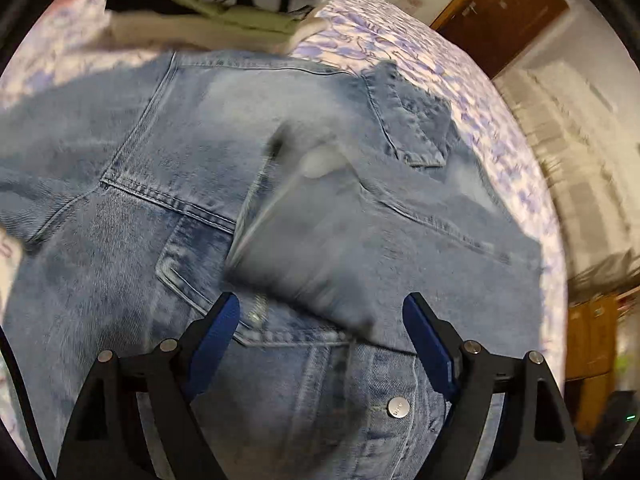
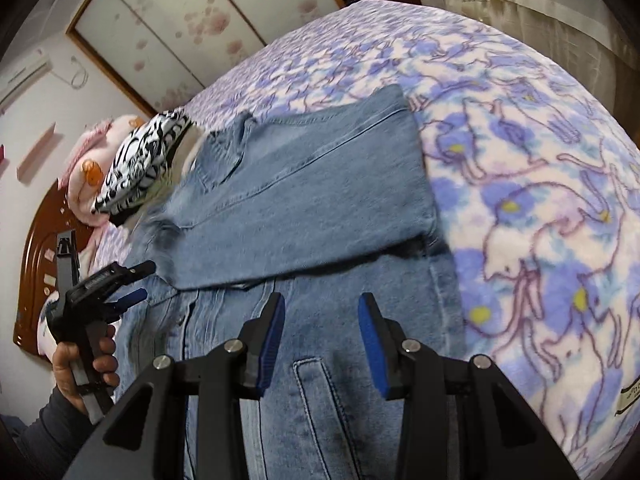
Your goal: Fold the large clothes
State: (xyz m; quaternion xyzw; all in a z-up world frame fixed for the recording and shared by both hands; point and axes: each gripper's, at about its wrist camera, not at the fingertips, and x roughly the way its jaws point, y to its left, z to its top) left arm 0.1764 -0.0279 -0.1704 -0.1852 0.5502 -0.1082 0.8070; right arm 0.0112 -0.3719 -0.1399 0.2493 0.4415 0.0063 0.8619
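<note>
A light blue denim jacket lies spread on the bed, button front up. One sleeve is folded across the body and looks blurred in the left wrist view. My left gripper hangs just above that sleeve with its blue pads wide apart and nothing pinched between them. In the right wrist view the jacket shows the folded sleeve lying across it. My right gripper hovers over the jacket's lower front, jaws partly apart and empty. The left gripper appears at the left there, held by a hand.
A stack of folded clothes topped by a black-and-white piece sits just beyond the jacket's collar. A purple floral blanket covers the bed. A pink pillow and the wooden headboard lie beyond. A brown door stands behind.
</note>
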